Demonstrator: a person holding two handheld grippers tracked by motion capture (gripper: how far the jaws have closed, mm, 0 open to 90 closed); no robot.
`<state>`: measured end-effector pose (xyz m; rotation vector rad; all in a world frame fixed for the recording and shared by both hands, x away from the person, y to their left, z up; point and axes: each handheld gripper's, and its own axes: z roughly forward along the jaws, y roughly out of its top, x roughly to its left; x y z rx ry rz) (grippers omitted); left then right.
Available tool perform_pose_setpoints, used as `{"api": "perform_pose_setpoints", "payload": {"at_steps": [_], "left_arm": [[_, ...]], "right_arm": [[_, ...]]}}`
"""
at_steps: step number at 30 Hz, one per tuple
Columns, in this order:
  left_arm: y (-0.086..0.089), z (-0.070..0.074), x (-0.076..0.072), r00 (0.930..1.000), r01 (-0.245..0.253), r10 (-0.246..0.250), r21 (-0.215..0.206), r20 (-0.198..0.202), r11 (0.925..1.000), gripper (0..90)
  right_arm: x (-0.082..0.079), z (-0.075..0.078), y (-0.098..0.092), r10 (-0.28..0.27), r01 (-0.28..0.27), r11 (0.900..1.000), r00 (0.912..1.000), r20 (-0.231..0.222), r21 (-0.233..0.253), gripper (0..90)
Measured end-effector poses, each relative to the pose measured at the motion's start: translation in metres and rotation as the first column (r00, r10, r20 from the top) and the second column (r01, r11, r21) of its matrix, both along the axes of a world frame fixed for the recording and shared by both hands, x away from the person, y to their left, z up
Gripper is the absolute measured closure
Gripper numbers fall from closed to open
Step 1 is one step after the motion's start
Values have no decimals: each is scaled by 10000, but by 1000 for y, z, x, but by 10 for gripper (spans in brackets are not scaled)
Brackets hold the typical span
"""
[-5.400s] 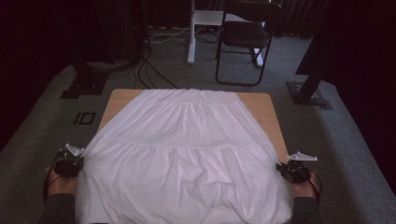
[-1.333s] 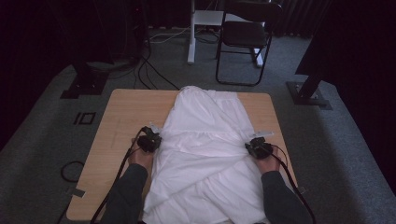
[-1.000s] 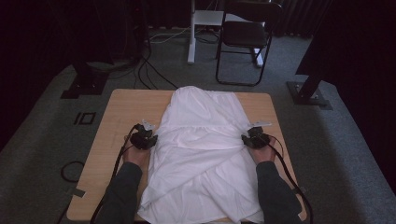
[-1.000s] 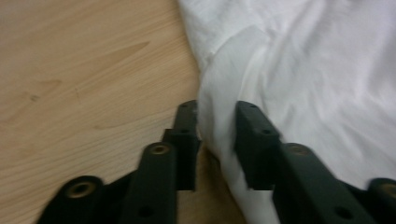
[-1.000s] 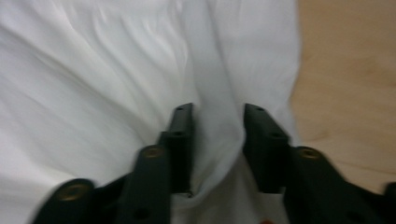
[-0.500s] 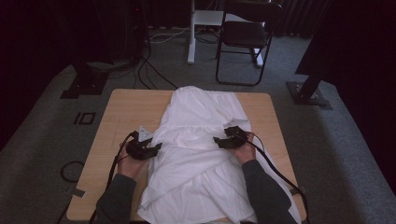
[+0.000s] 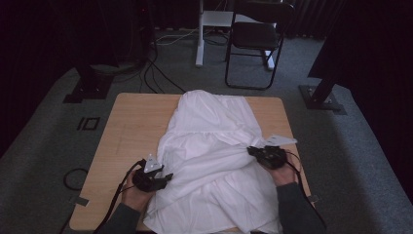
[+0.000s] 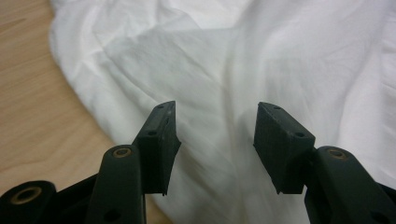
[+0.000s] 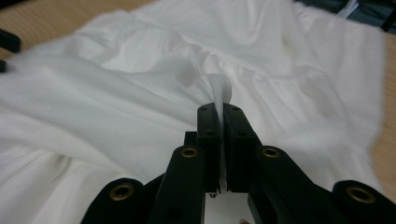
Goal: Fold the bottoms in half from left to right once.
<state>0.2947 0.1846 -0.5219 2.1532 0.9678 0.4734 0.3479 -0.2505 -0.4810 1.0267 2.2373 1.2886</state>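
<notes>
1. The bench (image 7: 126, 126) is a wooden tabletop, and most of its middle and right side is covered by a white garment (image 7: 214, 146). It runs from the far edge all the way to the near edge, where it spills over a bit. Both long sides look folded in toward the middle, so it's sitting as a narrowish strip with bare wood on the left.

2. Looks like the folding step is mid-way: the right side is being drawn across while the left side has been let go. Next move, I'd guess, is to lay that right fold flat over the middle, release it, then go for the near hem to fold lengthwise. Needs a smooth pull so the layers underneath don't bunch up.

3. The right gripper (image 7: 267, 155) sits at the garment's right edge, about halfway down the bench. In the right gripper view (image 9: 219, 114) its jaws are clamped tight on a pinched ridge of white fabric, which pokes up between the tips.

4. The left gripper (image 7: 155, 178) is at the garment's left edge, nearer the person. In the left gripper view (image 8: 215, 135) its jaws are spread wide with nothing between them, cloth lying just beyond and under them, wood off to the left.
</notes>
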Motion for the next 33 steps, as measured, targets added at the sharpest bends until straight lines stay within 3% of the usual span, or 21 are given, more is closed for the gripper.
{"api": "perform_pose_setpoints", "payload": {"at_steps": [3,5,8,10,11,13,16,18,21,24,25,27,28,30,32,33], "left_arm": [[0,2,-11,9997,229,-230,-28,-18,9997,487],[0,2,-19,9991,418,-419,245,36,9988,481],[3,-1,-27,9993,371,-369,509,-58,9980,478],[5,-3,-30,9995,305,-302,712,-55,9970,478],[6,-4,-31,9996,259,-252,817,-95,9963,477],[7,-5,-33,9995,264,-252,693,-174,9972,475],[7,-8,-34,9994,287,-273,683,-216,9972,475],[6,-10,-33,9993,248,-230,644,-280,9976,475],[3,-14,-30,9986,370,-352,450,-404,9983,476],[-2,-19,-27,9979,407,-394,247,-508,9989,477],[-4,-21,-27,9977,413,-401,204,-549,9989,478],[-6,-23,-27,9968,536,-531,66,-591,9985,493],[-8,-23,-28,9961,636,-638,-57,-610,9980,528],[-9,-23,-31,9932,932,-948,-261,-683,9953,619],[-10,-22,-33,9862,1392,-1429,-497,-834,9890,716],[-11,-22,-35,9826,1566,-1615,-588,-918,9859,763]], "right_arm": [[-24,-2,-31,-444,444,9990,9990,114,-8,859],[-37,-13,-48,-832,831,9965,9964,-149,-57,859],[-50,-39,-66,-1402,1371,9898,9862,-883,-396,852],[-51,-55,-68,-1612,1513,9854,9769,-1402,-781,753],[-51,-59,-67,-1692,1558,9828,9747,-1458,-990,670],[-51,-55,-62,-1792,1689,9815,9762,-1224,-901,553],[-44,-37,-50,-1585,1560,9869,9850,-675,-412,508],[-33,-28,-35,-1265,1248,9917,9902,-592,-307,479],[-11,-28,-7,-839,787,9947,9933,-793,-667,433],[14,-42,15,-731,609,9941,9875,-1396,-892,391],[22,-47,19,-691,546,9949,9815,-1784,-854,382],[31,-56,25,-623,434,9953,9713,-2295,-864,428],[33,-60,25,-533,307,9949,9684,-2436,-956,541],[30,-62,22,-37,-174,9963,9696,-2445,-838,763],[21,-57,14,52,-239,9964,9749,-2224,-818,870],[15,-53,9,19,-184,9965,9801,-1985,-814,883]]}}
